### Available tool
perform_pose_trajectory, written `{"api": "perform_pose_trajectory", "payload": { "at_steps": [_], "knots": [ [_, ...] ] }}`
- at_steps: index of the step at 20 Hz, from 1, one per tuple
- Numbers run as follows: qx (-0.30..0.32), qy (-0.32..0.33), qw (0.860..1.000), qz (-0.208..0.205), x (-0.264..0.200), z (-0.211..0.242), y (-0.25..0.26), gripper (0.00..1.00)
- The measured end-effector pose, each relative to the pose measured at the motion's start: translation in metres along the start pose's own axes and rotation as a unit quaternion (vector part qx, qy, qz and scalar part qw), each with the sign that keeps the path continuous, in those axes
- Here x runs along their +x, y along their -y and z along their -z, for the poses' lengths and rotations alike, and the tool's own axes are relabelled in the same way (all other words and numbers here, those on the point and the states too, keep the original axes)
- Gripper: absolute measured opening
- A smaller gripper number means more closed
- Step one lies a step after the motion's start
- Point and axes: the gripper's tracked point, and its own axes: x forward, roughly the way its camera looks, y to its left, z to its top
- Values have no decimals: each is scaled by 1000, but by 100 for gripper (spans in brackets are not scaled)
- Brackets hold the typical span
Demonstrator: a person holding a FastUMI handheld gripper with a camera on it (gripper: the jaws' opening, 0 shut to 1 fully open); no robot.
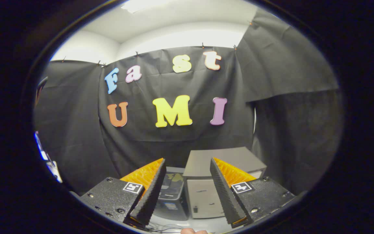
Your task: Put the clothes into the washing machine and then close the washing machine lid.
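Observation:
My gripper (pixel 187 160) is open, and nothing sits between its fingers. Beyond the fingers, low down on a pale surface, stand two small box-shaped units side by side. The left one is dark grey (pixel 171 198) with a yellowish patch (pixel 174 177) on its top; whether that patch is cloth I cannot tell. The right one has a flat grey top (pixel 222 160) and a pale front panel (pixel 203 199). Both units are well ahead of the fingertips and partly hidden by the fingers.
Black cloth walls (pixel 76 130) close the booth behind and on both sides of the units. Thin cables (pixel 164 227) lie on the pale surface in front of the units. A bit of a hand (pixel 193 231) shows just below the fingers.

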Motion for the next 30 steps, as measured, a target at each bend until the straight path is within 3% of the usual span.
{"api": "perform_pose_trajectory", "payload": {
  "at_steps": [7, 11, 16, 30],
  "knots": [
    [34, -16, 998, -54, -49, 40, 15, 85],
    [33, -22, 998, -46, -67, 50, 22, 86],
    [22, 18, 999, -21, -83, 35, 14, 85],
    [16, 9, 1000, -9, -84, 35, 6, 86]
  ]
}}
